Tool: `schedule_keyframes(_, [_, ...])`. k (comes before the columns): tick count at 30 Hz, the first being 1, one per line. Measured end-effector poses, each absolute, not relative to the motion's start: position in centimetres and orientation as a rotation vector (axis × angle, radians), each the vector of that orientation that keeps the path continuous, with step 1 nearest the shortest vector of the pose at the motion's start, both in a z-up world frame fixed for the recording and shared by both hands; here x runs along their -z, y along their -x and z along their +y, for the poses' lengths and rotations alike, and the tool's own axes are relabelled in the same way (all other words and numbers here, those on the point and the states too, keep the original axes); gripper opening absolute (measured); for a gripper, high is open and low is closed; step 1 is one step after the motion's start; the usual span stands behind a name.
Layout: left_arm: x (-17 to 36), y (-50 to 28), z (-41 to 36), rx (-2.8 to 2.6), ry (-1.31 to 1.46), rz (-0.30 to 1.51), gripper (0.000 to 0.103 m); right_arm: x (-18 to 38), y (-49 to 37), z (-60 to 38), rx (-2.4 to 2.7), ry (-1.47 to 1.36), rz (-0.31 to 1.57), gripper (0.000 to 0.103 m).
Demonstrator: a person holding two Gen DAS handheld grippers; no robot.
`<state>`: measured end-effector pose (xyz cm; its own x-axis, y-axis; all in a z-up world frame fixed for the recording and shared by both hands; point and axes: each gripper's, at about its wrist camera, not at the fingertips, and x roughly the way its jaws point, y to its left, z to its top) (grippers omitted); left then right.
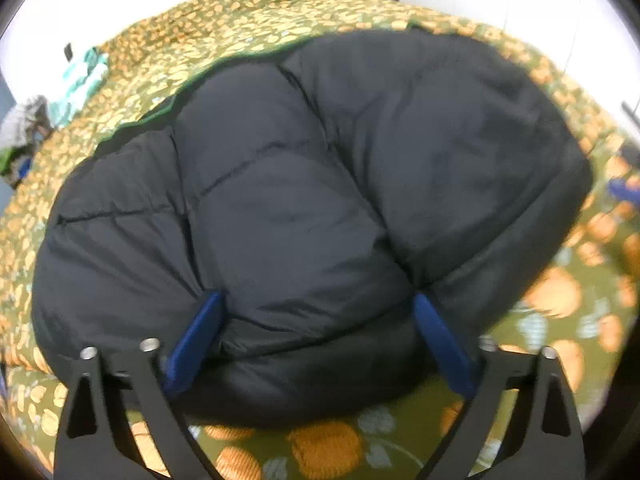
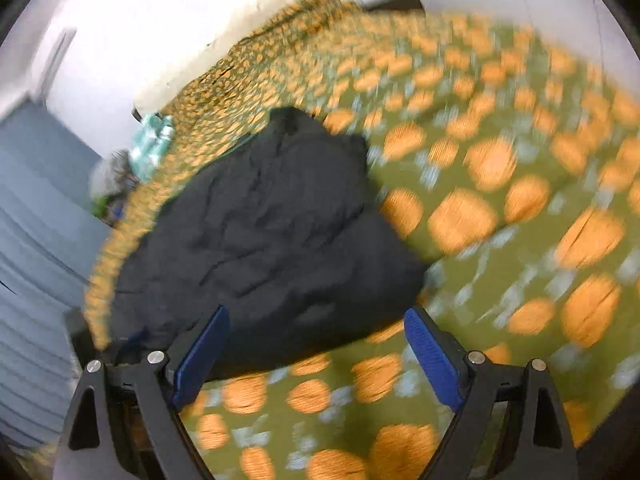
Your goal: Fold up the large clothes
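A black puffy quilted jacket lies bunched on a green bedspread with orange flowers. My left gripper is open, its blue fingertips pressed against the jacket's near edge with a bulge of padding between them. In the right wrist view the same jacket lies ahead and to the left. My right gripper is open and empty, just at the jacket's near right corner, above the bedspread. The right wrist view is blurred.
The bed runs far back and to the right. A teal and white cloth and a small heap of things lie at the bed's left edge. A grey floor or wall is left of the bed.
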<state>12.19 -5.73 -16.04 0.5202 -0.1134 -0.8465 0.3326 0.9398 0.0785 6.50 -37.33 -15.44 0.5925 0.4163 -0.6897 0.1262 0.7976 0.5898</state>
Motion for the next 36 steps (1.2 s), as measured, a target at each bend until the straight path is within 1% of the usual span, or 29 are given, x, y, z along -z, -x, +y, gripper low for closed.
schedule_keyframes(2, [13.8, -12.5, -4.9, 0.316, -0.143, 0.958, 0.093, 16.7, -7.2, -37.5, -0.185, -0.706, 0.961, 0.091])
schedule_keyframes(3, [13.1, -12.7, -4.6, 0.329, -0.108, 0.946, 0.095, 17.2, -7.8, -37.6, -0.178, -0.726, 0.961, 0.091])
schedule_keyframes(5, [12.3, -13.4, -4.8, 0.379, -0.038, 0.932, 0.095, 18.0, -9.1, -37.8, -0.152, -0.755, 0.948, 0.092])
schedule_keyframes(6, [12.5, -13.7, -5.1, 0.399, -0.030, 0.935, 0.095, 18.6, -10.1, -38.0, -0.143, -0.803, 0.940, 0.097])
schedule_keyframes(7, [13.0, -14.1, -5.7, 0.422, -0.032, 0.943, 0.095, 19.0, -10.7, -38.0, -0.134, -0.835, 0.933, 0.099])
schedule_keyframes(11, [16.7, -14.1, -7.4, 0.450, -0.085, 1.001, 0.097, 20.1, -12.0, -38.5, -0.027, -0.958, 0.887, 0.099])
schedule_keyframes(12, [16.9, -14.1, -7.3, 0.456, -0.081, 1.000, 0.099, 20.2, -12.1, -38.6, -0.015, -0.981, 0.866, 0.099])
schedule_keyframes(14, [17.0, -14.2, -7.1, 0.468, -0.057, 1.004, 0.100, 20.3, -12.4, -38.7, -0.027, -1.001, 0.843, 0.099])
schedule_keyframes(15, [16.9, -14.3, -7.0, 0.475, -0.056, 1.007, 0.100, 20.3, -12.7, -38.7, -0.043, -1.003, 0.831, 0.093])
schedule_keyframes(16, [16.9, -14.4, -7.0, 0.485, -0.061, 1.013, 0.100, 20.0, -13.0, -38.5, -0.052, -0.989, 0.826, 0.067])
schedule_keyframes(17, [16.9, -14.5, -7.0, 0.493, -0.069, 1.018, 0.100, 19.6, -12.9, -38.1, -0.060, -0.966, 0.826, 0.050])
schedule_keyframes(18, [16.8, -14.5, -7.3, 0.499, -0.074, 1.022, 0.100, 18.6, -13.0, -37.5, -0.068, -0.915, 0.817, 0.039])
schedule_keyframes(19, [16.7, -14.5, -7.2, 0.506, -0.077, 1.027, 0.100, 17.7, -13.1, -37.0, -0.074, -0.874, 0.807, 0.031])
schedule_keyframes(21, [16.5, -14.9, -6.4, 0.510, -0.067, 1.046, 0.100, 15.3, -12.9, -35.7, -0.106, -0.769, 0.776, 0.025])
schedule_keyframes(23, [15.3, -15.9, -5.0, 0.512, -0.011, 1.081, 0.094, 13.4, -12.3, -35.0, -0.140, -0.701, 0.743, 0.023])
schedule_keyframes(24, [14.2, -16.5, -4.0, 0.512, 0.038, 1.089, 0.089, 11.7, -11.9, -34.1, -0.167, -0.644, 0.716, 0.021])
schedule_keyframes(25, [13.3, -16.9, -3.1, 0.510, 0.075, 1.084, 0.090, 10.6, -11.5, -33.6, -0.189, -0.606, 0.700, 0.020])
schedule_keyframes(26, [11.1, -17.8, -1.3, 0.505, 0.135, 1.060, 0.090, 9.0, -11.1, -32.6, -0.217, -0.543, 0.676, 0.020])
schedule_keyframes(28, [7.9, -19.8, 0.4, 0.499, 0.176, 1.026, 0.094, 6.9, -10.5, -30.3, -0.257, -0.442, 0.643, 0.020])
schedule_keyframes(30, [4.8, -21.9, 0.9, 0.529, 0.190, 1.011, 0.095, 5.0, -9.7, -27.4, -0.307, -0.344, 0.604, 0.020])
schedule_keyframes(32, [1.4, -23.8, -0.5, 0.619, 0.150, 1.019, 0.096, 3.8, -9.5, -24.9, -0.336, -0.277, 0.576, 0.020])
schedule_keyframes(36, [-1.8, -24.7, -5.6, 0.813, -0.027, 1.077, 0.096, 2.5, -7.7, -19.1, -0.402, -0.084, 0.528, 0.020])
